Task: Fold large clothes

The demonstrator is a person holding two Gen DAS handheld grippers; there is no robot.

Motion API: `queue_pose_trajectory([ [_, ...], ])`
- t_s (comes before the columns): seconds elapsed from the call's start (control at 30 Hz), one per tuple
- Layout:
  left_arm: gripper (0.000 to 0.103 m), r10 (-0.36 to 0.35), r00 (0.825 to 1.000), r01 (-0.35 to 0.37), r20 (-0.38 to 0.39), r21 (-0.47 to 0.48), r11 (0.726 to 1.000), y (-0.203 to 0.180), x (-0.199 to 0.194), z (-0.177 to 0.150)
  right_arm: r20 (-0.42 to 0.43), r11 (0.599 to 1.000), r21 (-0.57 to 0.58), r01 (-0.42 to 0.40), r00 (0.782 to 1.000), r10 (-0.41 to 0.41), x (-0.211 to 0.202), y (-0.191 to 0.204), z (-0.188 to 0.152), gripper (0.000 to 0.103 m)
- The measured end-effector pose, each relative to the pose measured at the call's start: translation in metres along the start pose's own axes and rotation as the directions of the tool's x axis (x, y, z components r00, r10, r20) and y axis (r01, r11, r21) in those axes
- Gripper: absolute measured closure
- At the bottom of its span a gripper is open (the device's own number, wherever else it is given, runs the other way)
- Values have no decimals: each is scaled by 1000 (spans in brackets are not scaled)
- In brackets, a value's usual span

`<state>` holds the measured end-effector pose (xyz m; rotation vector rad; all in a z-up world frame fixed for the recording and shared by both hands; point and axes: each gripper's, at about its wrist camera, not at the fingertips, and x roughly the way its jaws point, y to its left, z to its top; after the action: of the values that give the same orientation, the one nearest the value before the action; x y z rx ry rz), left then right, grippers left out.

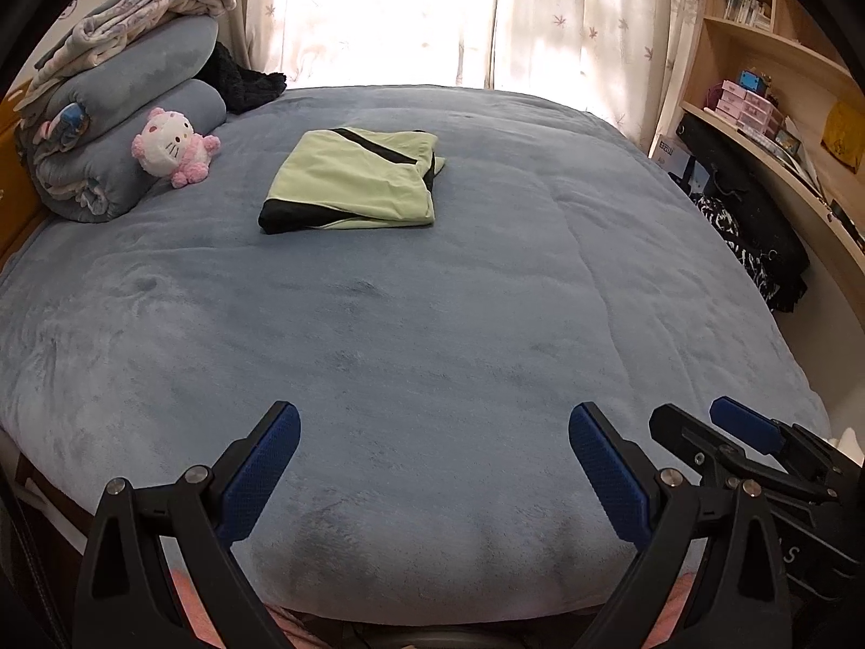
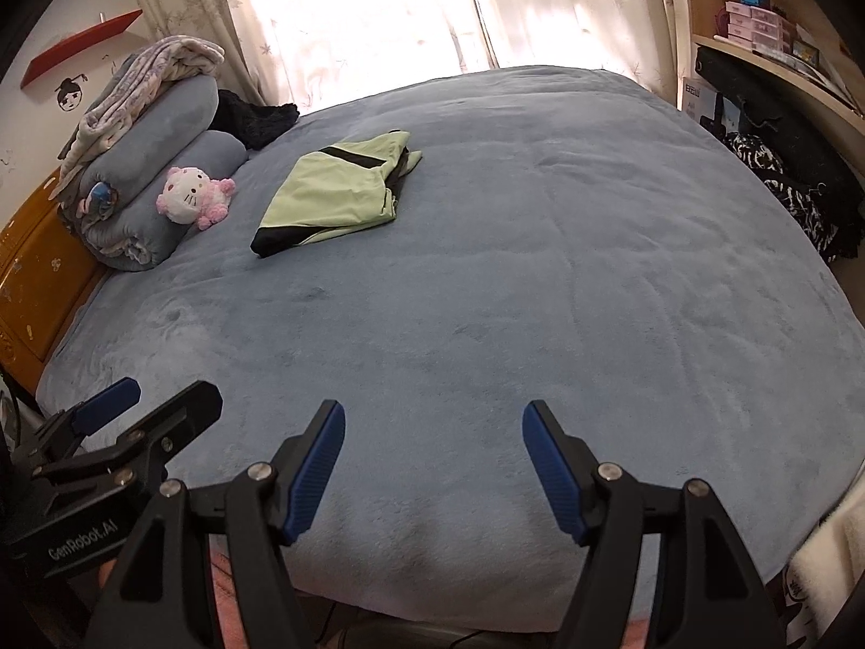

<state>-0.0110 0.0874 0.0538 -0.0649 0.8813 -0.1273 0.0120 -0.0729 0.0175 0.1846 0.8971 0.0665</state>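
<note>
A folded green garment (image 1: 351, 181) is lying toward the bed's (image 1: 432, 324) far left corner; the left hand-held gripper (image 1: 432, 435) and the right hand-held gripper (image 2: 432, 432) are hovering spread and empty over the near edge.

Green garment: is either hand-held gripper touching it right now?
Apart. In the left wrist view the green garment lies folded far up the bed, with bare blue blanket between it and both open hand-held grippers.

On the one bed (image 1: 432, 324) I count one folded green garment (image 1: 351, 181), one pink plush cat (image 1: 173, 146), two rolled grey-blue blankets (image 1: 135, 75), one patterned quilt (image 1: 140, 11), one black cloth (image 1: 243, 84), and two grippers (image 1: 435, 432), each with two blue fingers (image 1: 259, 478).
</note>
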Motion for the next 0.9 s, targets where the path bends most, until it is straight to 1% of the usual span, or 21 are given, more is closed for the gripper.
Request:
queue_pose_trajectory([
  [0.13,4,0,1000,0,-1,2,1000,0,0,0,-3,1000,14,-4,1000,4,0,-3,0,35],
  [0.3,4,18,1000,-18,7,13,1000,-5,1,-1,-11,1000,17,-2,1000,2,2,-7,0,35],
  [0.9,4,21,1000,-21,-5,1,1000,-6,4,-4,-17,1000,25,4,1000,-4,5,-10,-1,35],
])
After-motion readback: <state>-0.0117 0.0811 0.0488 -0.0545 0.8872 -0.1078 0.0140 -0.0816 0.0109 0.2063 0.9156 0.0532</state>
